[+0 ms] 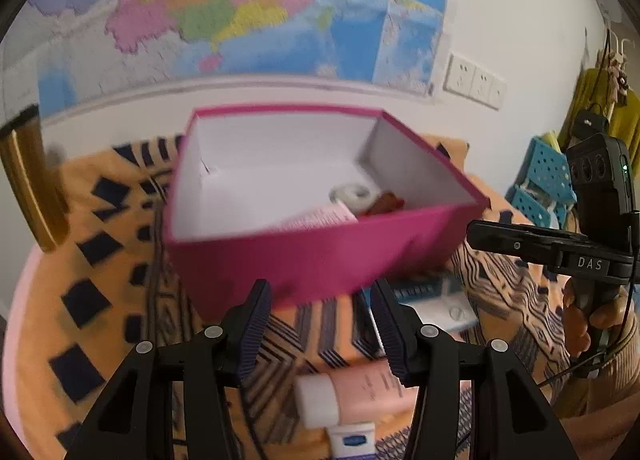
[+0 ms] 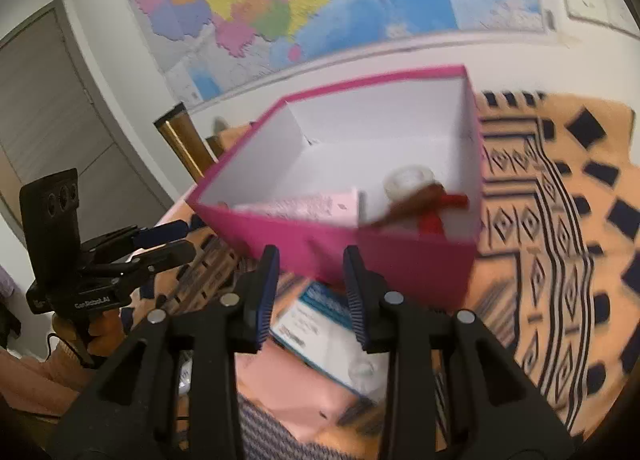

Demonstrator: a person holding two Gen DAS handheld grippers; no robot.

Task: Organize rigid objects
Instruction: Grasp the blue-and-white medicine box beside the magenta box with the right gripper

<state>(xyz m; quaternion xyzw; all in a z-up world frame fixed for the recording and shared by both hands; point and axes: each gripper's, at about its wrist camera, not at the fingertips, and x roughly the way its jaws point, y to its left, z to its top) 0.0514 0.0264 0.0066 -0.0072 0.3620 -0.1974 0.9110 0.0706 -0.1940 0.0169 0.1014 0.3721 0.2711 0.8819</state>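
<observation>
A magenta box [image 1: 320, 256] with a white inside stands on the orange patterned cloth [image 1: 100, 260]. It holds a white tape roll [image 1: 352, 193], a pink carton [image 1: 320, 215] and a brown and red object [image 1: 384, 203]. My left gripper [image 1: 320, 324] is open and empty just short of the box's near wall. Below it lie a pink tube [image 1: 360, 392] and a white-blue carton [image 1: 432, 304]. In the right wrist view my right gripper [image 2: 310, 292] is open and empty before the box [image 2: 400, 264], above the white-blue carton [image 2: 320, 324] and the pink tube [image 2: 288, 388].
A map [image 1: 240, 7] hangs on the wall behind, with wall sockets [image 1: 476, 83] to its right. A gold-black post [image 1: 28, 179] stands at the left. Blue perforated baskets [image 1: 544, 179] sit at the right. A grey door [image 2: 48, 119] is at the left in the right wrist view.
</observation>
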